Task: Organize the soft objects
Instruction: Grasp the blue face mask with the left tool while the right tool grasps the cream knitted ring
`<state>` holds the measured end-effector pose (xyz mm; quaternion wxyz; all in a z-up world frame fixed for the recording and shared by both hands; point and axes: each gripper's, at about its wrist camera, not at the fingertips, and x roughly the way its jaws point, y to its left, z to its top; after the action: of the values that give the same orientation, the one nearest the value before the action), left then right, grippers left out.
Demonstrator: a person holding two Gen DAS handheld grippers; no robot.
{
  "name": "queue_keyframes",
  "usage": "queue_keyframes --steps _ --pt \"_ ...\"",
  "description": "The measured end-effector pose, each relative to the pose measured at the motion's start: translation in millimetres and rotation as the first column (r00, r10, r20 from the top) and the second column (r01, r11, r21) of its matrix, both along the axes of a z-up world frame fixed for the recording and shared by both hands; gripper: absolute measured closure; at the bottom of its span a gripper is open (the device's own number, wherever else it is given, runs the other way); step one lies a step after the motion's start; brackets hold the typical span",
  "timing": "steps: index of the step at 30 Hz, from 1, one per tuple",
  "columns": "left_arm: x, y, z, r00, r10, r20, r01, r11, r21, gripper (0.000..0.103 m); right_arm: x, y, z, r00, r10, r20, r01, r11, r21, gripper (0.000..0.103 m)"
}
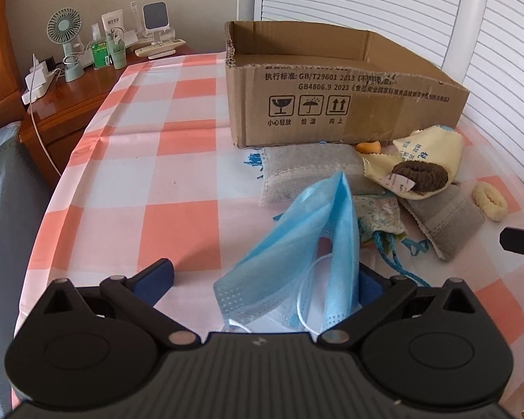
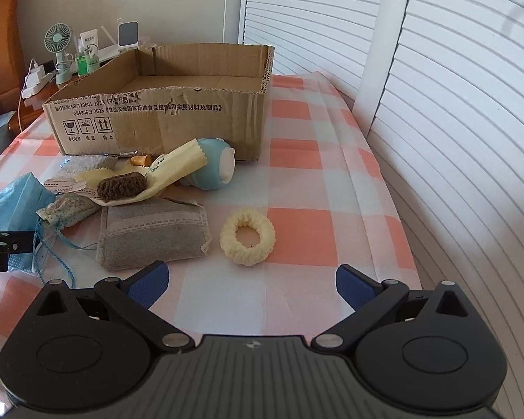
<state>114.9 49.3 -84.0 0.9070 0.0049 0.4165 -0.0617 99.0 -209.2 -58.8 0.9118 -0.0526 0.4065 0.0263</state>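
Left gripper (image 1: 265,279) wide open, blue face mask (image 1: 297,244) lying crumpled between its jaws, draped against the right pad; nothing clamped, likely straddling it for a pinch. Cardboard box (image 1: 332,111) ahead and right, open top toward the claw, apparently empty, so probably the destination. Pile of soft things just ahead-right of the mask: grey pouch (image 1: 307,171), brown scrunchie (image 1: 421,173) on yellow cloth (image 1: 433,153).

Right gripper (image 2: 251,282) also spread wide, holding nothing; cream scrunchie (image 2: 247,241) just ahead, between its jaw lines, second grey pouch (image 2: 153,234) ahead-left
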Motion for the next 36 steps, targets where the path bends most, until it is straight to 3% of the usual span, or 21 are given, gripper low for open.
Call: queue_keyframes --steps 6,13,18,23,29,33,35,36 --pt "-5 -2 5 0.999 -0.007 0.032 0.007 1.000 0.009 0.001 5 1 -15 1.000 0.030 -0.008 -0.030 0.999 -0.045 0.000" --pt "-5 -7 12 0.996 -0.054 0.074 0.053 0.998 0.026 0.004 12 1 -22 0.998 0.066 -0.006 -0.066 0.998 -0.007 0.000" --pt "-5 -8 13 0.995 -0.072 0.070 0.070 0.997 0.022 0.022 16 0 -23 0.995 0.098 0.023 -0.098 0.995 0.002 0.003" --pt "-5 -8 14 0.995 -0.078 0.066 0.077 0.997 0.018 0.031 19 -2 -19 0.992 0.118 0.048 -0.118 0.993 -0.010 0.024" --pt "-4 -8 15 0.994 -0.088 0.058 0.087 0.996 0.008 0.033 17 -7 -18 0.988 0.136 0.065 -0.134 0.990 -0.040 0.035" --pt "-2 -10 15 0.993 -0.103 0.052 0.103 0.995 0.001 0.043 20 -9 -20 0.987 0.140 0.077 -0.138 0.990 -0.027 0.042" --pt "-2 -10 16 0.993 -0.110 0.051 0.111 0.994 -0.006 0.047 21 -7 -19 0.986 0.148 0.079 -0.146 0.989 -0.025 0.058" --pt "-2 -10 16 0.992 -0.113 0.051 0.114 0.993 -0.007 0.049 22 -6 -18 0.985 0.152 0.078 -0.151 0.988 -0.022 0.060"
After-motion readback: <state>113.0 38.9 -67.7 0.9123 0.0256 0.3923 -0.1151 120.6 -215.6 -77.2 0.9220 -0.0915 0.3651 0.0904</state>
